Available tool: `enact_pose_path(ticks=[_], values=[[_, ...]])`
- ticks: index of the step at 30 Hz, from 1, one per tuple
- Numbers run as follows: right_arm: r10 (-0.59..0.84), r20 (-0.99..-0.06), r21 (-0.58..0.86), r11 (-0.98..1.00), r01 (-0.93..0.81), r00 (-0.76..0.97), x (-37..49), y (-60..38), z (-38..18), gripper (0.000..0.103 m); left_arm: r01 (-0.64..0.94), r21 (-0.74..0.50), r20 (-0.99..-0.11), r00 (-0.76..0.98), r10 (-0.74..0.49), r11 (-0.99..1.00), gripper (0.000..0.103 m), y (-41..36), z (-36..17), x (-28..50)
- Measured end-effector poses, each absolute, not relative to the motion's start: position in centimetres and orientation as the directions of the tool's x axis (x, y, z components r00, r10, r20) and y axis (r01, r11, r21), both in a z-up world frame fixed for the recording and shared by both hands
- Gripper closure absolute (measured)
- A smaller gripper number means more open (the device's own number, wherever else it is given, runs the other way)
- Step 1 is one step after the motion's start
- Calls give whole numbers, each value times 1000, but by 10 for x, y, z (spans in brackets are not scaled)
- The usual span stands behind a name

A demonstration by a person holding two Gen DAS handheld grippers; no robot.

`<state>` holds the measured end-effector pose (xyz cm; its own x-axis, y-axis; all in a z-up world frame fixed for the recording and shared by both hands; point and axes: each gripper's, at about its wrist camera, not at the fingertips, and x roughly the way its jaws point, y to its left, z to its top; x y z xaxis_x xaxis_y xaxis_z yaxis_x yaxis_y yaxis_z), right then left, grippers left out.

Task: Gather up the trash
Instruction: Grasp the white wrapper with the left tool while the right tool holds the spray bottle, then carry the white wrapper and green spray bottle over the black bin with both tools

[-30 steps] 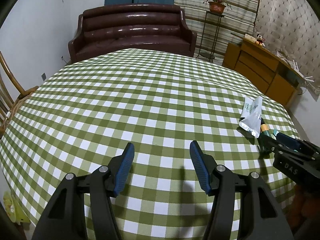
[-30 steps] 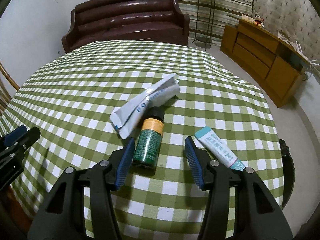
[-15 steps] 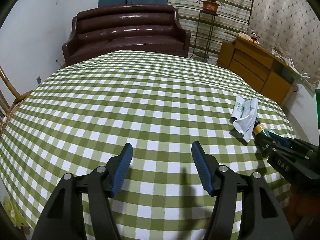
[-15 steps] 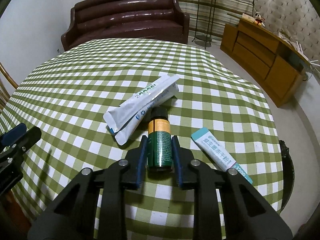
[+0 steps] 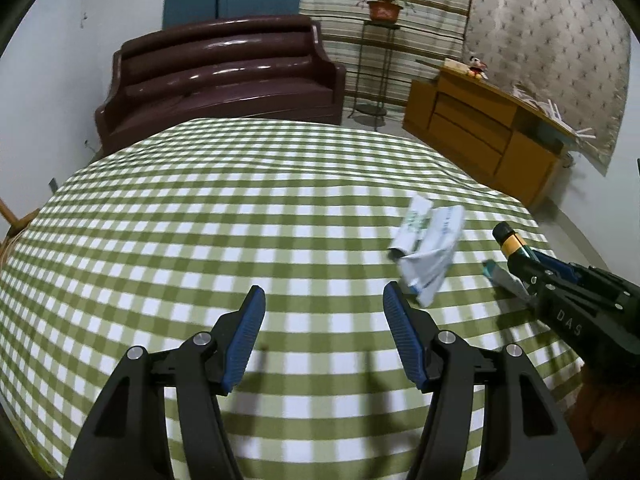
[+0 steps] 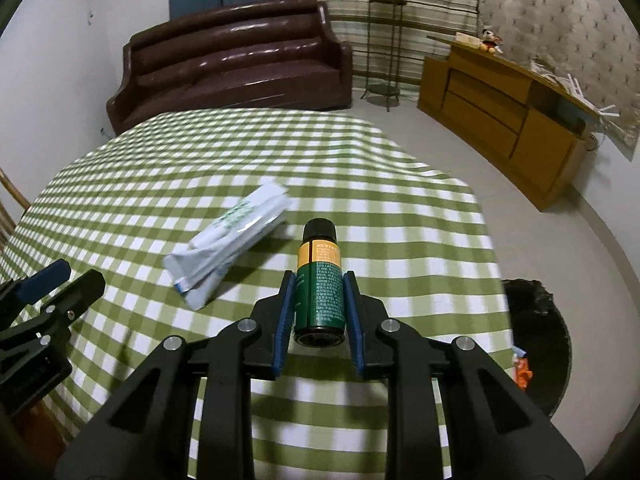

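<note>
My right gripper (image 6: 319, 280) is shut on a small green bottle (image 6: 319, 280) with an orange band and black cap, held above the checked table. The bottle also shows in the left wrist view (image 5: 511, 241), lifted at the right. A crumpled white wrapper (image 6: 228, 236) lies on the cloth left of the bottle; it also shows in the left wrist view (image 5: 430, 248). A teal and white tube (image 5: 502, 276) lies on the cloth under the right gripper. My left gripper (image 5: 324, 324) is open and empty above the cloth, left of the wrapper.
A round table with a green checked cloth (image 5: 200, 220). A black-lined trash bin (image 6: 536, 344) stands on the floor right of the table. A brown sofa (image 5: 220, 76) is behind, a wooden cabinet (image 5: 480, 136) at the right, a chair (image 5: 16, 224) at the left edge.
My right gripper closed on the green bottle and lifted it off the cloth, swinging right toward the bin side. My left gripper stayed open and drifted toward the wrapper.
</note>
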<state>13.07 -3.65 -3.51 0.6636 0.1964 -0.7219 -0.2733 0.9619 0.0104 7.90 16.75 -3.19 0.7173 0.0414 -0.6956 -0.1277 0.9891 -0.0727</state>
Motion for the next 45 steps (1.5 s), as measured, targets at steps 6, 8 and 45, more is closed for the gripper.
enact_pose_path(ticks=[6,8,45], values=[[171,-714,24,975,-220,679,138,-70,-34,80,-72,-55,-696,718,13,996,43,137,-30,96],[165,-712,31,978,-205,683,140,-80,-34,80,-55,-46,-697,717,7,997,43,128,-30,102],[190,-721,100,980,-171,667,152,-130,-46,80,86,83,-733,681,3,993,78,58,-55,139]])
